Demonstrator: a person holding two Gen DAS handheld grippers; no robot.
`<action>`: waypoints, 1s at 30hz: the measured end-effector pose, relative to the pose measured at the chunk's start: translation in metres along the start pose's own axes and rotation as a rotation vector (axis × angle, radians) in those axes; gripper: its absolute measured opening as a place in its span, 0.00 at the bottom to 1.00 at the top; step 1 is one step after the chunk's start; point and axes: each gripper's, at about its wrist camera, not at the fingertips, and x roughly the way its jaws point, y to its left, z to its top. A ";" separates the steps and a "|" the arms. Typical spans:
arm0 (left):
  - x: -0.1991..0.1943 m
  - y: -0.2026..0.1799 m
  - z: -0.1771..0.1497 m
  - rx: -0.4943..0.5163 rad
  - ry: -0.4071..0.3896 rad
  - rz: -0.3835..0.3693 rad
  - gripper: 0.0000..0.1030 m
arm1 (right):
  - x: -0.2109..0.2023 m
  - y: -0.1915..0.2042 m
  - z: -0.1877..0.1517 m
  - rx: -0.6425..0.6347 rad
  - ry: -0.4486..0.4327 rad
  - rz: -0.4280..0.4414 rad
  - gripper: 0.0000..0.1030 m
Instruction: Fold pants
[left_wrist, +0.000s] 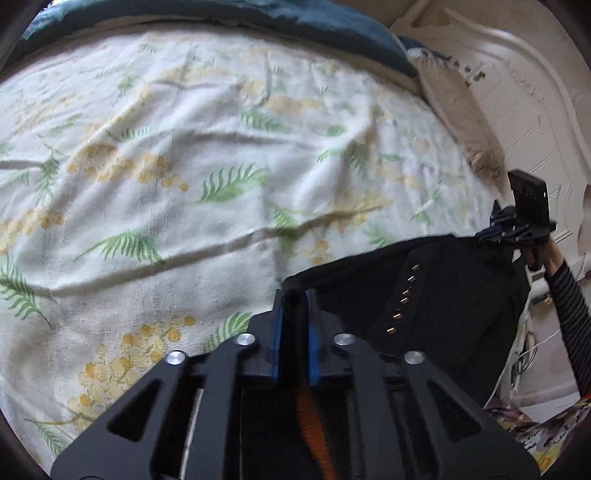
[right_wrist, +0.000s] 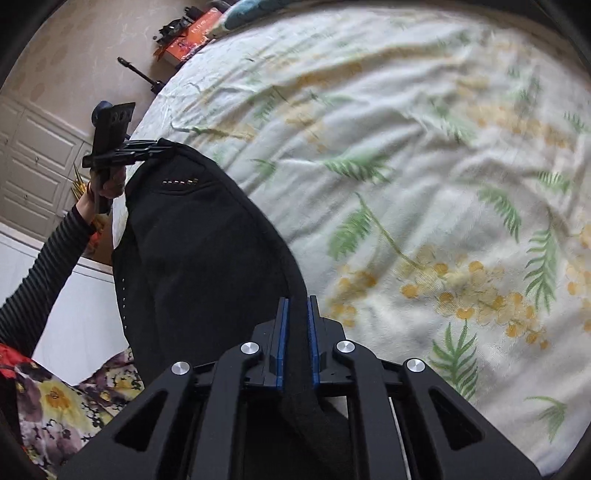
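Black pants (left_wrist: 436, 295) with a row of small gold studs hang stretched between my two grippers above the edge of the bed. My left gripper (left_wrist: 294, 295) is shut on one end of the waistband, with black cloth between its blue pads. My right gripper (left_wrist: 484, 235) shows at the far right in the left wrist view, shut on the other end. In the right wrist view the right gripper (right_wrist: 297, 301) pinches the black pants (right_wrist: 199, 251), and the left gripper (right_wrist: 162, 147) holds the far corner at upper left.
The bed has a white sheet with green ferns and yellow flowers (left_wrist: 207, 155), wrinkled. A dark teal pillow (left_wrist: 332, 26) lies at its far end. White panelled doors (left_wrist: 524, 110) stand to the right. An orange box (right_wrist: 195, 33) lies beside the bed. A floral garment (right_wrist: 55, 398) is at lower left.
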 end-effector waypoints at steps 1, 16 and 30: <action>-0.009 -0.003 0.002 -0.007 -0.031 -0.018 0.09 | -0.011 0.008 0.000 -0.011 -0.030 -0.027 0.09; -0.118 -0.073 -0.117 0.034 -0.262 -0.056 0.09 | -0.065 0.135 -0.129 -0.121 -0.316 -0.281 0.08; -0.091 -0.063 -0.236 -0.147 -0.244 -0.019 0.24 | 0.013 0.147 -0.207 -0.028 -0.287 -0.367 0.17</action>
